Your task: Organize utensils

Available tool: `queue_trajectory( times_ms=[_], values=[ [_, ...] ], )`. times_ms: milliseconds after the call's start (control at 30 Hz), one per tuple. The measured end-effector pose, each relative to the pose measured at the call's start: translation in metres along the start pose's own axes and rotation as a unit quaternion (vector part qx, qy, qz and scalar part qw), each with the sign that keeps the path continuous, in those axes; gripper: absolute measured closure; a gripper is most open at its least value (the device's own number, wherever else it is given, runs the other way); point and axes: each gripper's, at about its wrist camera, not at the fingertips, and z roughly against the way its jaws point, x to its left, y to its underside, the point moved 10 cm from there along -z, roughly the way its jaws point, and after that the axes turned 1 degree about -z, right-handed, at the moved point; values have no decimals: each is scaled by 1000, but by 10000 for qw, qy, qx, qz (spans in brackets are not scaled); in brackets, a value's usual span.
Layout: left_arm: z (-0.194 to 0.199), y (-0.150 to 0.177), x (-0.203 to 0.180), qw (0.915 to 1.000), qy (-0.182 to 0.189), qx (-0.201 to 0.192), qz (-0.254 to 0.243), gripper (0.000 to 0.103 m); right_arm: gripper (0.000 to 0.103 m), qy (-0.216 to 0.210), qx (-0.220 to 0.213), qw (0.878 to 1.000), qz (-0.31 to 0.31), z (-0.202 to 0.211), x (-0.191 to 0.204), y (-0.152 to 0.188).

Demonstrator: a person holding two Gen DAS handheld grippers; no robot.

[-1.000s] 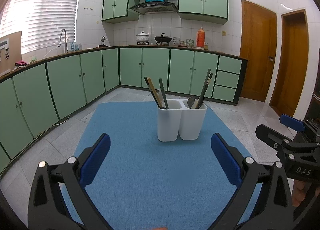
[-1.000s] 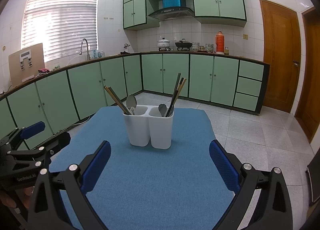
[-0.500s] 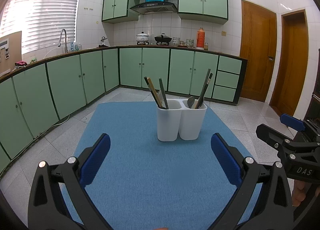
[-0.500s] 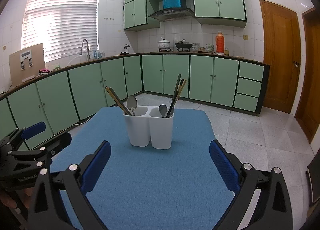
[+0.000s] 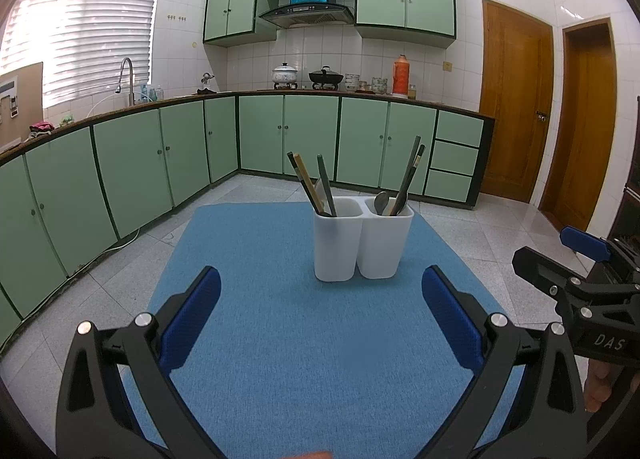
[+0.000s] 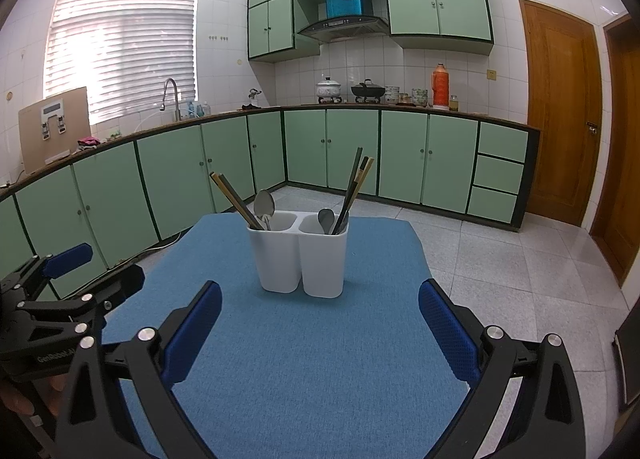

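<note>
The white holder [image 5: 362, 243] stands near the far edge of the blue mat [image 5: 304, 359], with bare mat all around it. The left tongs [image 5: 320, 301] and right tongs [image 6: 318, 309] are both wide open, holding nothing, well back from the holder.

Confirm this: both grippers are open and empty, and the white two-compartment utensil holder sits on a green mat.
One detail is wrong: the mat is blue, not green, as the right wrist view shows. The rest holds: the left gripper and right gripper are open and empty, and the white two-compartment utensil holder sits on it.
</note>
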Motion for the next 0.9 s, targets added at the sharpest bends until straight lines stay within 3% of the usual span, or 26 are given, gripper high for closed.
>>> queue_trajectory(
  times_ms=[900],
  values=[
    [1,1,3,10000,-13,-10,-25,5,6,-8,-3,10000,-6,-1,1,0]
  ],
)
